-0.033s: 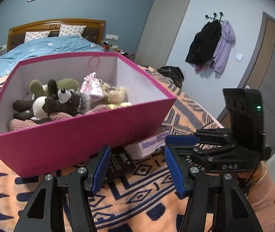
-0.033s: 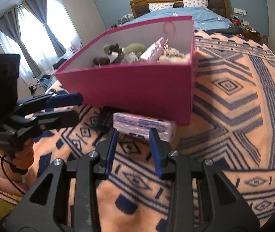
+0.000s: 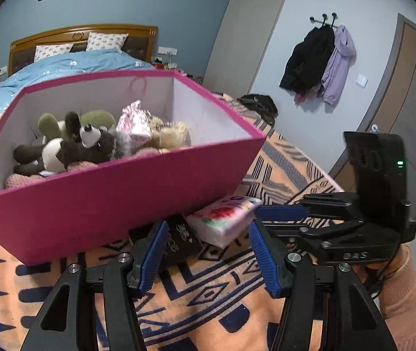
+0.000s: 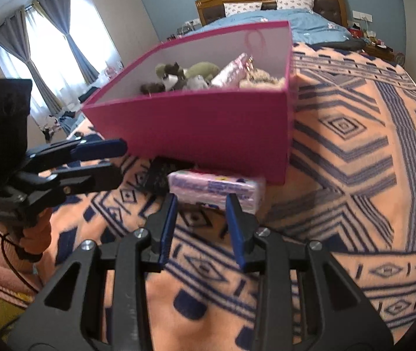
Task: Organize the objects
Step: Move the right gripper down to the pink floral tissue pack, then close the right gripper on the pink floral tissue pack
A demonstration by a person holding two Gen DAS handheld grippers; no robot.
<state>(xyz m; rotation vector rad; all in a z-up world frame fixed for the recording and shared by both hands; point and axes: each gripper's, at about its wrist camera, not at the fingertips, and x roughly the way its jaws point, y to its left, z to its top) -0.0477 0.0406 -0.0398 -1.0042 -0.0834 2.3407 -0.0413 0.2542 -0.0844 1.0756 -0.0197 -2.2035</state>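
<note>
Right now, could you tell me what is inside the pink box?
The pink box holds soft toys: a dark panda plush, a green plush and a pink-white packet. Whatever lies beneath them is covered.

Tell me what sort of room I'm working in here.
A bedroom, by the look of it: a bed with a wooden headboard and blue duvet, jackets hung on wall hooks, and curtained windows.

Pink box (image 4: 208, 125) of plush toys (image 4: 178, 76), tissue pack (image 4: 216, 188) beside it
</note>
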